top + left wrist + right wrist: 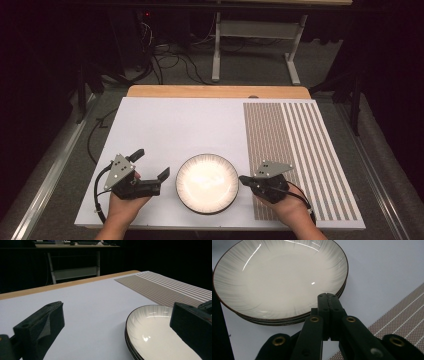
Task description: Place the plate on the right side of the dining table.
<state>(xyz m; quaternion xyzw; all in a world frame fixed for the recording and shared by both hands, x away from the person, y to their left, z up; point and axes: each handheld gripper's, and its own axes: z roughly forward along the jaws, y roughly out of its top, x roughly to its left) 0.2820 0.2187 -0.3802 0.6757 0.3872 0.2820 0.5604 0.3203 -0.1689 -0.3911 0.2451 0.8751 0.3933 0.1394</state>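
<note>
**Operator:** Report jaw state and the location of the work item.

**Me:** My left gripper (pixel 150 164) stands with jaws spread wide and nothing between them. My right gripper (pixel 243 179) has jaws fully closed, pads together on nothing. The stack of plates (pixel 207 183) sits at the near edge of the white board (pixel 175 125), between both grippers; the striped mat (pixel 300 150) lies to its right.

**Operator:** Procedure for the step in hand?

**Me:** In my judgement, the rim must be taken. Reopen the right jaws before advancing, align one pad above and one below the top plate's rim (pixel 342 287), then close squarely so the plate beneath stays put.

**Operator:** Hand pose?

**Me:** Both hands enter from the near side, grippers held low and level, tips pointing inward at the stack.
</note>
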